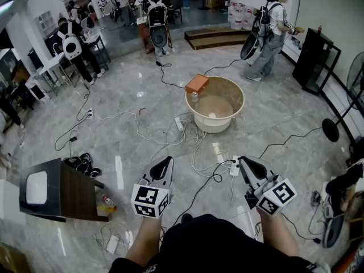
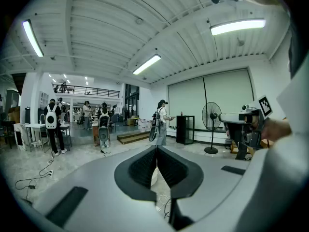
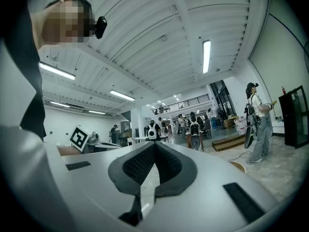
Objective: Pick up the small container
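A wide cream basin (image 1: pixel 234 93) stands on the marble floor ahead of me. An orange box (image 1: pixel 197 83) rests on its near-left rim. Inside it, by the left wall, stands a small clear bottle-like container (image 1: pixel 194 96), and a tiny pale object (image 1: pixel 211 116) lies on the bottom. My left gripper (image 1: pixel 169 159) and right gripper (image 1: pixel 241 160) are held low in front of me, well short of the basin, both pointing toward it. In the left gripper view the left gripper (image 2: pixel 156 149) is shut on nothing. In the right gripper view the right gripper (image 3: pixel 154 145) is likewise shut and empty.
White power strips (image 1: pixel 234 166) and loose cables (image 1: pixel 200 152) lie on the floor between me and the basin. A dark side table (image 1: pixel 74 193) stands at my left with a bottle (image 1: pixel 107 201) beside it. A floor fan (image 1: pixel 334 128), a black shelf (image 1: pixel 316 58) and a standing person (image 1: pixel 272 33) are on the right.
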Demonstrator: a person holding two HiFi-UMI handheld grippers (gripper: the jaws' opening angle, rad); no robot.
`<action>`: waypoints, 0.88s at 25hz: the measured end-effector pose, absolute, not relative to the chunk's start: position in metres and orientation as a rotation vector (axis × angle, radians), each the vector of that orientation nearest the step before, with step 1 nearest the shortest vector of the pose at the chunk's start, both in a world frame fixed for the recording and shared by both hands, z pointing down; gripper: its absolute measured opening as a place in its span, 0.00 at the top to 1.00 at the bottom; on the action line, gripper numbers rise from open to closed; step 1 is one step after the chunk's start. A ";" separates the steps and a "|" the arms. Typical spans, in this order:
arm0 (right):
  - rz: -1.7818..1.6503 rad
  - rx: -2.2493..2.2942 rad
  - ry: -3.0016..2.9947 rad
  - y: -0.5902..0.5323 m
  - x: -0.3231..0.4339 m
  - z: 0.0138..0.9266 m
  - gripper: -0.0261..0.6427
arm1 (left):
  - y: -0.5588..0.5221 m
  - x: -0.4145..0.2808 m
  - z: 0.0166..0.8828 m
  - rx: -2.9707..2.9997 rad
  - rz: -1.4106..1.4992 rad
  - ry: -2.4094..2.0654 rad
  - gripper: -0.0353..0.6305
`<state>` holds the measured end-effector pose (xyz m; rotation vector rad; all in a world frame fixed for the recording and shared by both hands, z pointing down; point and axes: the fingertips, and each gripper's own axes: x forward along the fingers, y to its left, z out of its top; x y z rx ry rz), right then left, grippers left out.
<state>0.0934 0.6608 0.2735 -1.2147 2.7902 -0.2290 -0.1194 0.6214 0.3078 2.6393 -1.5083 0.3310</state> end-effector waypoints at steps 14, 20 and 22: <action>-0.200 -1.187 2.839 0.680 0.126 0.290 0.94 | 0.635 -0.063 0.321 2.659 0.330 -1.450 0.92; -0.210 -1.163 2.820 0.661 0.128 0.291 0.94 | 0.611 -0.063 0.323 2.654 0.338 -1.461 0.92; -0.223 -1.146 2.811 0.650 0.128 0.291 0.94 | 0.598 -0.064 0.327 2.645 0.338 -1.456 0.92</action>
